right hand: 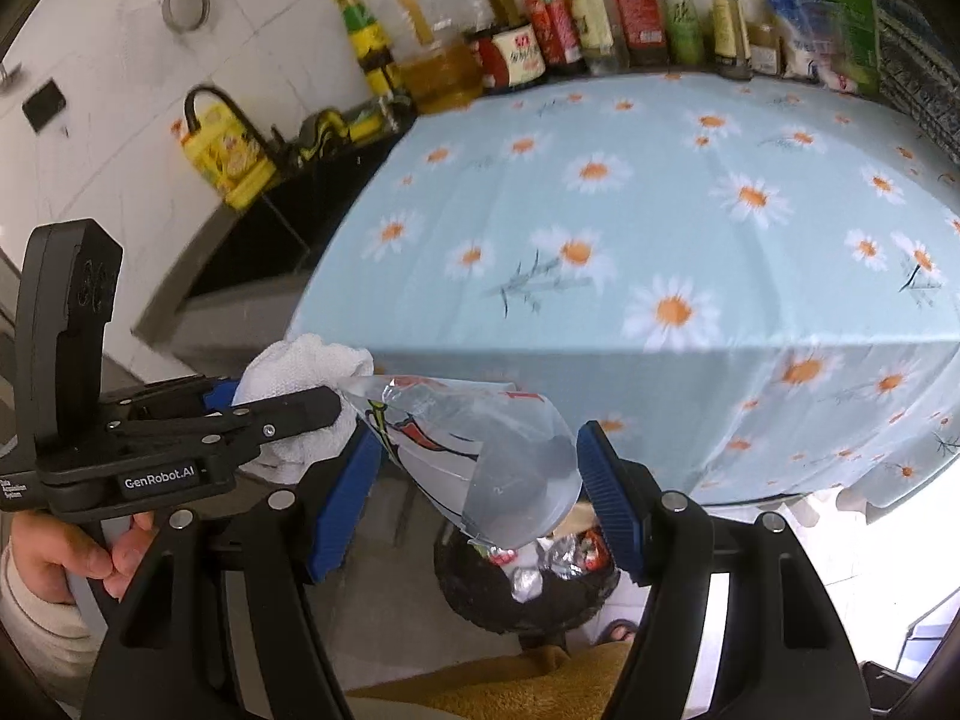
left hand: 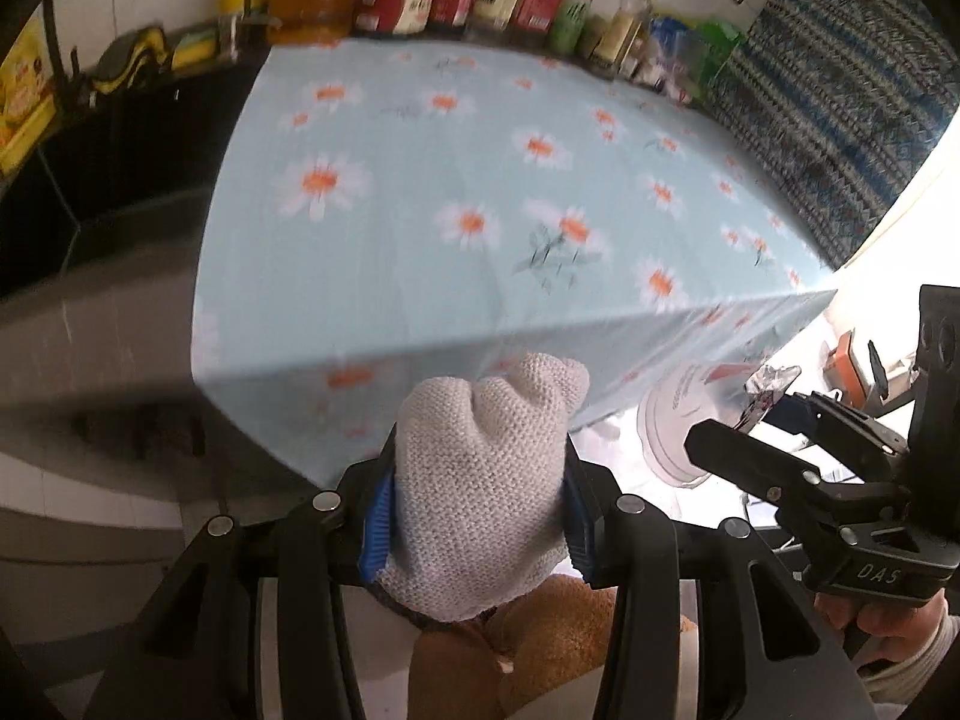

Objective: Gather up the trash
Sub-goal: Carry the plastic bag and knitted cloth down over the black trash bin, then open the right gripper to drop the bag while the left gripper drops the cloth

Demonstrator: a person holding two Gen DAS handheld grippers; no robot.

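Between the blue pads of the left gripper, a white knitted glove is clamped. The right gripper pinches a crumpled plastic wrapper across a moderate gap. Both hang just off the near edge of the daisy tablecloth. Below that edge stands a black trash bin holding wrappers.

table under pale blue daisy-print cloth, top bare in the middle, row of sauce and oil bottles along far edge, plastic packets at far right corner
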